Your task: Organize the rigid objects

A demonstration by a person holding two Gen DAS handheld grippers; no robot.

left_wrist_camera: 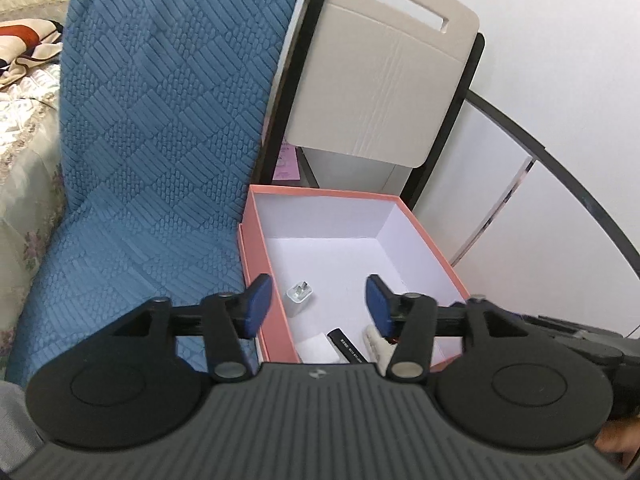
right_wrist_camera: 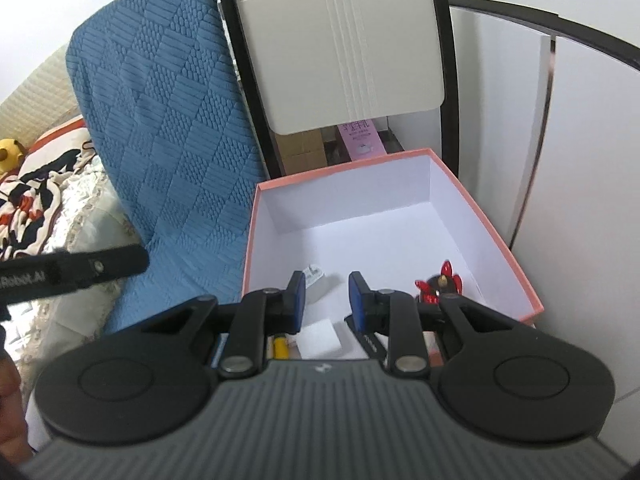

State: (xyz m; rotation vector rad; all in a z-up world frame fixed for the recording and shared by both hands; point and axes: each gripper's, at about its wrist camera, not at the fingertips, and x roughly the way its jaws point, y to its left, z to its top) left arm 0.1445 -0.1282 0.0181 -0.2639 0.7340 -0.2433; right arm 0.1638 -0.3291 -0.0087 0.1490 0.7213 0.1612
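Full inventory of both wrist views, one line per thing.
box: 1, pink outside, white inside, open, beside the blue cushion
charger plug: 1, white, box floor, left side
black stick: 1, printed text, box near end
white block: 1, box near end
red-and-black ornament: 1, box right side
yellow item: 1, near edge, partly hidden
cushion: 1, blue quilted, left of box
chair back: 1, beige, black frame, behind box
left tool: blue pads, open, empty
right tool: blue pads, open, empty
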